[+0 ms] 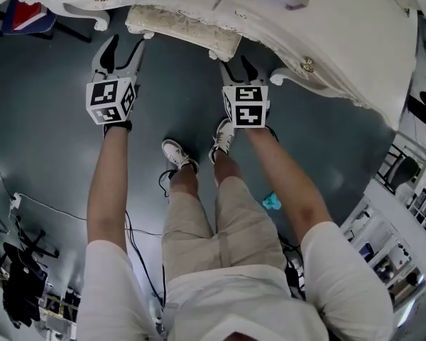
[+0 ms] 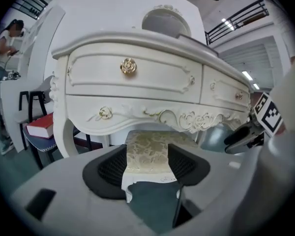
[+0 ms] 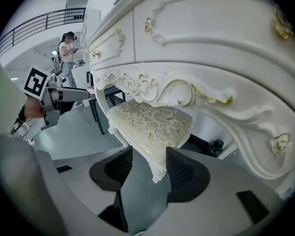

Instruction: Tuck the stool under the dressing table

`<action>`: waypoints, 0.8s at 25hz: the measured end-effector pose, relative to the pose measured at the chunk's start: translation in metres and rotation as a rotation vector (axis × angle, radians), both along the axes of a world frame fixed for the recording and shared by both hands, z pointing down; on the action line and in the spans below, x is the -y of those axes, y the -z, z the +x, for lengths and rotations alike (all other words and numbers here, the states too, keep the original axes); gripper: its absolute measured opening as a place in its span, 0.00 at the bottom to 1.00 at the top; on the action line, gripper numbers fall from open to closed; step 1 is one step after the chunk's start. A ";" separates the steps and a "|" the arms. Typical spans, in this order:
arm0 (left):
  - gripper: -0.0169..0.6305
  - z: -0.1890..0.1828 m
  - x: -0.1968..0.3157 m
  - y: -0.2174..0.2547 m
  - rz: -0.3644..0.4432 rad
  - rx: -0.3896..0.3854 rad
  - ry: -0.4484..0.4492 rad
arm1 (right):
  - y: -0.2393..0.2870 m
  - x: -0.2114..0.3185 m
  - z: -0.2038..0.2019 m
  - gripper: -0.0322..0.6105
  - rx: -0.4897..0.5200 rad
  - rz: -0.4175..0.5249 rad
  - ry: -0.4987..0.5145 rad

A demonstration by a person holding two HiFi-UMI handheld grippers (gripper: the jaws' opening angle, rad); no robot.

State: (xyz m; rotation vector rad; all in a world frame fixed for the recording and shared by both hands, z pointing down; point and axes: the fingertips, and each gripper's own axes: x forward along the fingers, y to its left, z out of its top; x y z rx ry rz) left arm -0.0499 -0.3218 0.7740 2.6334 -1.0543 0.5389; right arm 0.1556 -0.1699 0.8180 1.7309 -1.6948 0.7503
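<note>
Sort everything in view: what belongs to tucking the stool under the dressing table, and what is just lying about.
Job in hand: stool; dressing table; left gripper and right gripper, both open.

Lying about: red book on a dark chair; turquoise scrap on the floor.

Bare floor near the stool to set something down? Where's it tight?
Free: floor left of the left gripper, before the dressing table; floor between the right gripper and the table's edge. Tight: around the stool under the table, by the shoes between the grippers.
</note>
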 end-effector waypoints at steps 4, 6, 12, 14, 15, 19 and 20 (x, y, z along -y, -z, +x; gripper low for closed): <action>0.28 -0.008 -0.016 0.038 -0.031 -0.036 0.024 | 0.035 -0.017 -0.008 0.33 0.007 -0.004 0.001; 0.20 -0.015 -0.020 0.061 -0.041 -0.065 0.039 | 0.057 -0.023 -0.013 0.23 0.025 0.011 0.011; 0.05 -0.036 -0.038 0.132 -0.035 -0.087 0.037 | 0.126 -0.043 -0.022 0.05 0.047 0.060 0.051; 0.05 -0.046 -0.051 0.147 -0.052 -0.084 0.051 | 0.143 -0.054 -0.029 0.05 0.079 0.057 0.082; 0.05 -0.051 -0.057 0.153 -0.064 -0.086 0.063 | 0.151 -0.059 -0.033 0.05 0.097 0.053 0.096; 0.05 -0.066 -0.087 0.175 -0.108 -0.100 0.117 | 0.186 -0.076 -0.040 0.05 0.142 0.057 0.121; 0.05 -0.069 -0.095 0.181 -0.118 -0.103 0.130 | 0.197 -0.079 -0.041 0.05 0.149 0.069 0.125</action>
